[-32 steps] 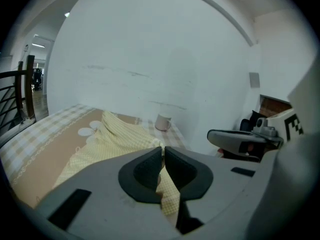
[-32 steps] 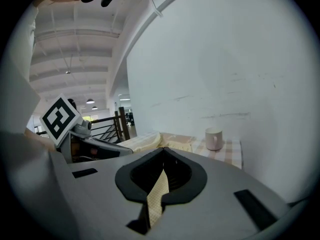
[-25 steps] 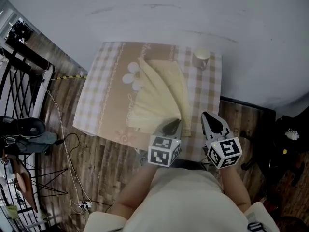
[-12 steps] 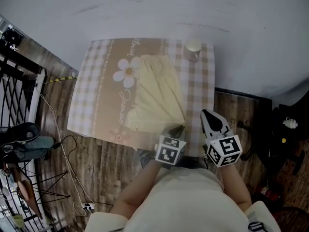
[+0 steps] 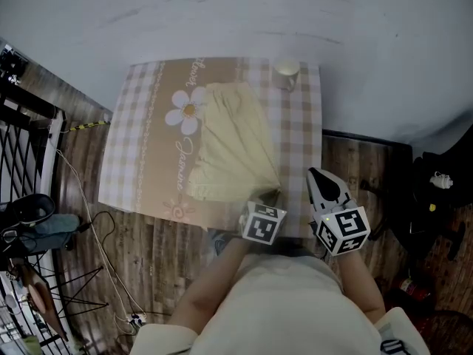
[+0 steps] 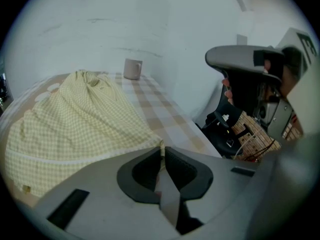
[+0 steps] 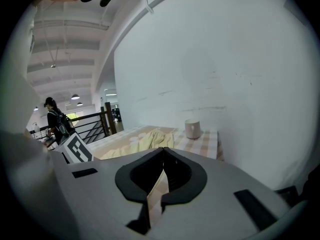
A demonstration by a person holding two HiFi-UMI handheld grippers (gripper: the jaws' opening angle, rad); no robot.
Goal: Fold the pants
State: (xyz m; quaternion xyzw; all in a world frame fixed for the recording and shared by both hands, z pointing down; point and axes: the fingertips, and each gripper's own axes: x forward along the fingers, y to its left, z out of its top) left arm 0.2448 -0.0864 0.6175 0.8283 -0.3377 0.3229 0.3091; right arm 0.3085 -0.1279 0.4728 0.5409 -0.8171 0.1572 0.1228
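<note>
The yellow pants (image 5: 233, 143) lie spread out in the middle of the table (image 5: 137, 154). At the table's near edge, the left gripper (image 5: 270, 197) has its jaws pinched on the near corner of the pants. The right gripper (image 5: 319, 177) is by the table's near right corner. Its jaws are closed tight and hold nothing. A cup (image 5: 287, 71) stands at the table's far right corner.

Right gripper (image 7: 163, 151) pointing across table, jaws pressing together, gripping nothing. Yellow pants (image 7: 157, 136) lying ahead, just left of tips, on checked tablecloth (image 7: 205, 144). White cup (image 7: 192, 129) standing ahead and right, near white wall (image 7: 225, 59). Marker cube (image 7: 77, 150) showing at left. Person (image 7: 52, 119) standing far off left, beside black railing (image 7: 102, 120).
</note>
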